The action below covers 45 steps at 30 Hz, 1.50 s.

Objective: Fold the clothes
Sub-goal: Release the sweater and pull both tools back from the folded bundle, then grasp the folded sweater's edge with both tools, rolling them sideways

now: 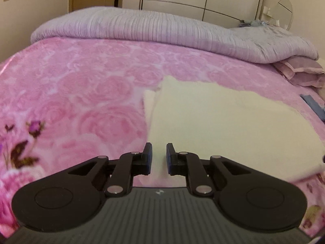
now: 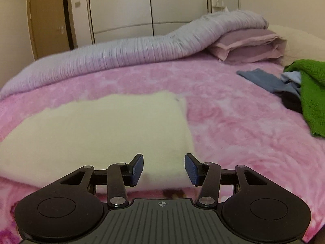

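Centrally, a cream-coloured folded garment (image 1: 223, 126) lies flat on the pink rose-patterned blanket (image 1: 81, 81) that covers the bed, its layers stacked so that a lower edge shows along one side.

Left wrist view: the left tongs (image 1: 159, 158) hover over the near edge of the garment, at the side where it meets the blanket. Their blue pads stand a narrow gap apart with nothing pinched between them; the cloth seen through the gap lies below, not gripped.

Right wrist view: the right tongs (image 2: 164, 168) hover over the opposite near corner of the same garment (image 2: 101, 132). Their pads stand clearly apart, wider than those of the left tongs, and hold nothing.

Beyond the garment, a lilac ribbed quilt (image 2: 121, 55) is rolled back along the far side of the bed, partly draped over mauve pillows (image 2: 249, 44). To the right, well apart from the folded garment, an unfolded pile rests on the blanket: a green knitted piece (image 2: 312, 93), a grey-blue piece (image 2: 264, 79) and something dark beneath them. A pale wardrobe (image 2: 121, 10) and a door (image 2: 48, 20) close the background.
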Each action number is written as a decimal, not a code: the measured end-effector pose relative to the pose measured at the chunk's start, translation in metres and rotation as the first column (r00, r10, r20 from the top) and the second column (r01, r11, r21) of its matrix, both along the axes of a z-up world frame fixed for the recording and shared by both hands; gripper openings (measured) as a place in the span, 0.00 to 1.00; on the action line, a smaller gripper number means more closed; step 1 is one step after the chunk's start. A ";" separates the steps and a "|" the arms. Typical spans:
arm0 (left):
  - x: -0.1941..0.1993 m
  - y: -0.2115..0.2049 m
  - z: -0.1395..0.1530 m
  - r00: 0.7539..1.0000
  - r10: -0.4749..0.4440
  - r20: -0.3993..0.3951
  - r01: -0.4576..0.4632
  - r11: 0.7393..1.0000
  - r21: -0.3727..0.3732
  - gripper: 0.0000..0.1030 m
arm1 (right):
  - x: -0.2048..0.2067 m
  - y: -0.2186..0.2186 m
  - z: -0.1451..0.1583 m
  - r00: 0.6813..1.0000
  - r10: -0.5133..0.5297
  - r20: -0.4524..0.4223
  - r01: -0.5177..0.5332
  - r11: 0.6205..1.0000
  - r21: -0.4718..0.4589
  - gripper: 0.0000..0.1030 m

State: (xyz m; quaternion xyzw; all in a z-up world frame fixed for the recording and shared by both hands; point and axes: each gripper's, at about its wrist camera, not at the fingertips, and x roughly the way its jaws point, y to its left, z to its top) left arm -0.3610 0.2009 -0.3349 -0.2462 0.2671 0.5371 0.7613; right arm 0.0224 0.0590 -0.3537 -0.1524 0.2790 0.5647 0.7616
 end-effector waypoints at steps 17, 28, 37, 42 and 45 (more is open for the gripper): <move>0.024 -0.082 0.012 0.988 0.041 -0.147 -0.048 0.998 -0.043 0.22 | -0.035 -0.045 0.003 0.994 -0.066 -0.091 0.052 0.988 -0.147 0.49; 0.030 -0.133 0.033 0.983 0.034 -0.183 -0.034 0.999 0.007 0.25 | -0.056 -0.080 0.023 0.997 -0.052 -0.062 0.043 0.988 -0.148 0.49; 0.031 -0.155 0.050 0.983 0.022 -0.184 -0.014 0.999 0.046 0.27 | -0.063 -0.099 0.039 0.997 -0.053 -0.051 0.047 0.992 -0.114 0.49; 0.023 -0.155 0.047 0.989 0.018 -0.150 -0.013 0.999 0.038 0.29 | -0.064 -0.100 0.037 0.996 -0.058 -0.062 0.051 0.992 -0.117 0.49; 0.002 -0.139 0.039 0.998 0.022 0.051 -0.019 0.998 -0.051 0.34 | -0.059 -0.098 0.032 0.992 -0.064 -0.109 0.053 0.993 -0.104 0.49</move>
